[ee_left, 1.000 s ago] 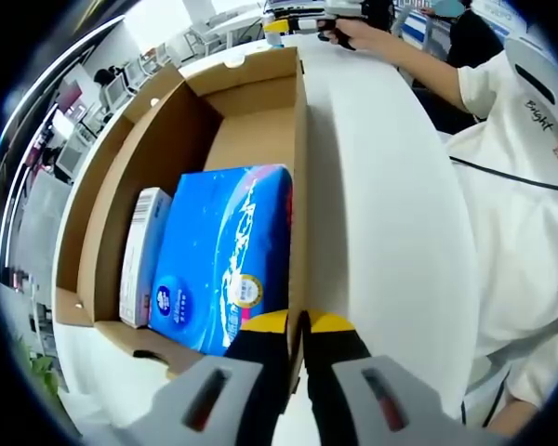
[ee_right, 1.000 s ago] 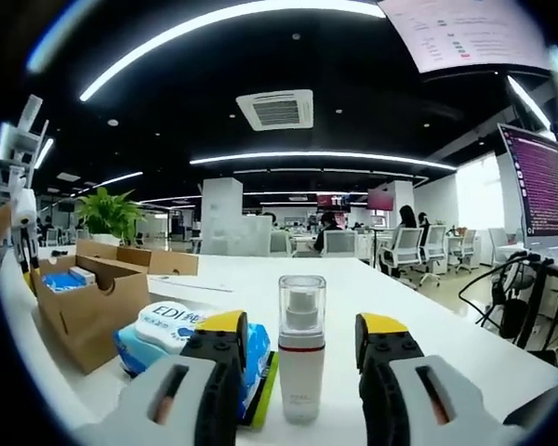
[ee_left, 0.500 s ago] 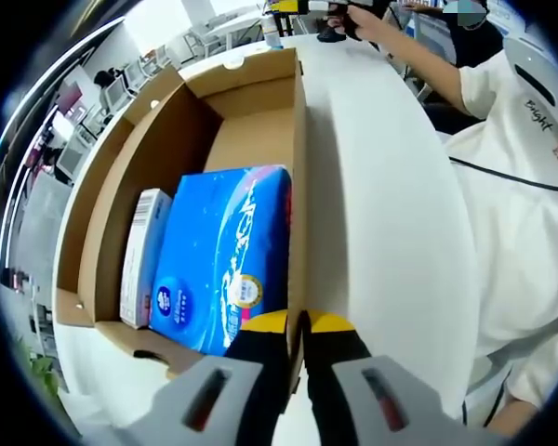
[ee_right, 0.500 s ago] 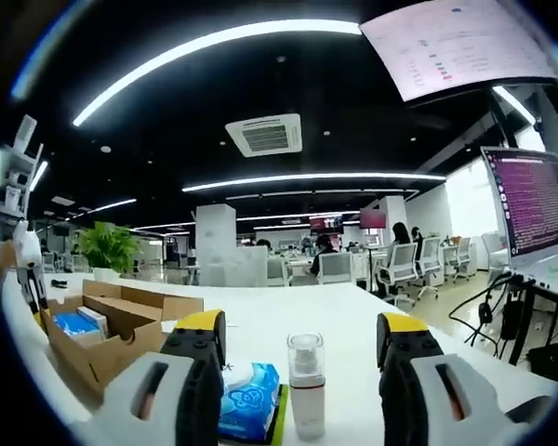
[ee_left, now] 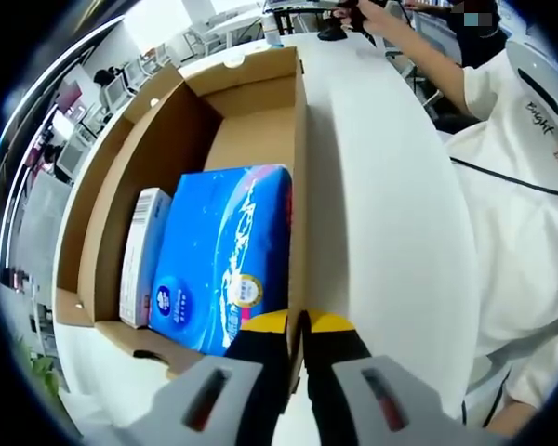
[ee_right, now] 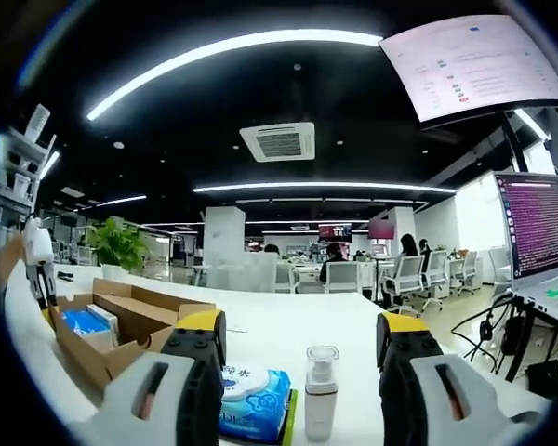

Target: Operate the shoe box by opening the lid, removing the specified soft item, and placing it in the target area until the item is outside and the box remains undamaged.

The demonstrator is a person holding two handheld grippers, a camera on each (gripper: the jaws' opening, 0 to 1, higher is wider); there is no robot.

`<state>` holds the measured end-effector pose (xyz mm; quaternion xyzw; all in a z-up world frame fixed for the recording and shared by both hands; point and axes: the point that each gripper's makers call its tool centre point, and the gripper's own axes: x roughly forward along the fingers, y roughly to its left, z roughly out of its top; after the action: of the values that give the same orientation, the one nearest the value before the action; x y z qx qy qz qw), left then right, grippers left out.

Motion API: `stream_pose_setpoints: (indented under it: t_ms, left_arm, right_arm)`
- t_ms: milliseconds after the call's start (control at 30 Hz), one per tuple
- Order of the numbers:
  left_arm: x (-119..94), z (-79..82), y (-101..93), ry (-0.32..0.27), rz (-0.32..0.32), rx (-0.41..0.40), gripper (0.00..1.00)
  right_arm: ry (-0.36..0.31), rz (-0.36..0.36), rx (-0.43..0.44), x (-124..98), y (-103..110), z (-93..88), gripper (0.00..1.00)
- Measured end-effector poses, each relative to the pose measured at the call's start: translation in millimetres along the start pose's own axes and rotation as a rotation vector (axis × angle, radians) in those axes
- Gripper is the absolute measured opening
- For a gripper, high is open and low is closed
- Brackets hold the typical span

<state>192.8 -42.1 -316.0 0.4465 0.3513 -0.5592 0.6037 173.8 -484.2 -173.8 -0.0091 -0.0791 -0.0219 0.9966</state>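
White counter [ee_left: 391, 214] fills my left gripper view, where my left tool [ee_left: 296, 327] pinches the near wall of the open shoe box [ee_left: 302, 167]. Inside lie a blue tissue pack [ee_left: 225, 255] and a small white carton [ee_left: 141, 255], its print unreadable. My right tool [ee_right: 302, 336] hangs spread above a wipes pack [ee_right: 253, 401] and spray bottle [ee_right: 320, 392], both cut off below.
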Motion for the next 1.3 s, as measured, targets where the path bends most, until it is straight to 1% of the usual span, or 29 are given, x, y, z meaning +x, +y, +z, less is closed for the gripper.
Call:
stream_pose_setpoints:
  t_ms: [133, 167, 233, 267, 367, 467, 533, 567, 667, 700, 733, 800, 867, 900, 967, 1000, 1033, 1067, 1133, 1200, 1233, 1267, 1300]
  left_arm:
    - [0.2, 0.0, -1.2, 0.004, -0.012, 0.010, 0.03]
    - [0.2, 0.0, -1.2, 0.006, -0.014, 0.009, 0.03]
    - [0.3, -0.1, -1.0, 0.011, -0.015, -0.001, 0.03]
    - [0.3, -0.1, -0.7, 0.010, -0.018, 0.001, 0.03]
    - [0.0, -0.3, -0.1, 0.006, -0.021, -0.002, 0.03]
    - [0.1, -0.4, -0.7, 0.008, -0.022, 0.003, 0.02]
    - [0.1, -0.3, -1.0, 0.008, -0.015, 0.002, 0.02]
    - [0.1, -0.3, -1.2, 0.008, -0.012, 0.002, 0.02]
    - [0.1, -0.4, -0.1, 0.007, -0.013, -0.007, 0.02]
    - [0.1, -0.4, -0.2, 0.006, -0.015, -0.007, 0.02]
    - [0.1, -0.4, -0.3, 0.006, -0.016, -0.006, 0.02]
    - [0.1, -0.3, -0.6, 0.006, -0.017, -0.001, 0.02]
    - [0.2, -0.3, -0.6, 0.006, -0.015, 0.000, 0.02]
    - [0.3, -0.2, -0.6, 0.007, -0.014, 0.001, 0.02]
    - [0.4, -0.1, -0.6, 0.006, -0.013, 0.001, 0.02]
    - [0.4, 0.0, -0.7, 0.006, -0.013, 0.002, 0.02]
    - [0.4, 0.1, -0.6, 0.004, -0.012, 0.001, 0.02]
    - [0.2, 0.3, -0.8, 0.001, -0.009, 0.003, 0.03]
    - [0.3, 0.4, -0.7, 0.000, -0.007, 0.006, 0.03]
    - [0.3, 0.3, -0.3, 0.001, -0.007, 0.002, 0.03]
    - [0.2, 0.3, -0.2, 0.001, -0.007, 0.001, 0.03]
    - [0.2, 0.4, 0.0, 0.001, -0.007, 0.001, 0.03]
    - [0.1, 0.4, 0.1, -0.001, -0.006, 0.003, 0.03]
  right_arm:
    - [-0.021, 0.004, -0.012, -2.8, 7.6, 8.3, 0.67]
    - [-0.018, -0.009, -0.040, -3.4, 7.5, 9.7, 0.67]
    - [0.019, -0.059, -0.093, -5.5, 0.2, 7.3, 0.62]
    - [0.015, -0.075, -0.104, -5.9, -1.4, 9.4, 0.61]
    - [0.007, -0.054, -0.092, -5.4, 1.9, 11.6, 0.59]
    - [0.048, -0.073, -0.132, -5.3, 0.9, 5.9, 0.56]
    - [0.099, -0.114, -0.169, -7.3, -5.3, -1.3, 0.53]
    - [0.124, -0.135, -0.187, -8.3, -8.4, -4.9, 0.52]
    - [0.046, -0.105, -0.117, -8.0, -1.9, 6.2, 0.53]
    - [0.038, -0.097, -0.100, -10.2, -1.6, 9.0, 0.53]
    - [0.034, -0.101, -0.102, -11.4, -2.3, 10.9, 0.53]
    - [-0.016, -0.093, -0.123, -12.5, -0.1, 20.8, 0.53]
    - [-0.024, -0.082, -0.114, -14.5, 2.9, 23.9, 0.53]
    - [-0.044, -0.030, -0.110, -12.8, 12.8, 28.2, 0.53]
    - [-0.039, 0.009, -0.107, -11.4, 21.2, 28.8, 0.53]
    - [-0.040, 0.058, -0.129, -9.6, 31.3, 29.6, 0.53]
    - [-0.044, 0.081, -0.131, -8.6, 36.9, 30.3, 0.53]
    - [-0.043, 0.086, -0.126, -8.1, 39.9, 30.4, 0.53]
    - [-0.050, 0.130, -0.149, -6.2, 51.1, 31.5, 0.54]
    - [-0.050, 0.142, -0.142, -4.6, 54.9, 32.6, 0.55]
    - [-0.059, 0.164, -0.134, -4.6, 58.7, 34.0, 0.55]
    - [-0.073, 0.192, -0.098, -5.3, 64.1, 37.5, 0.56]
    - [-0.080, 0.200, -0.080, -5.8, 65.2, 39.5, 0.56]
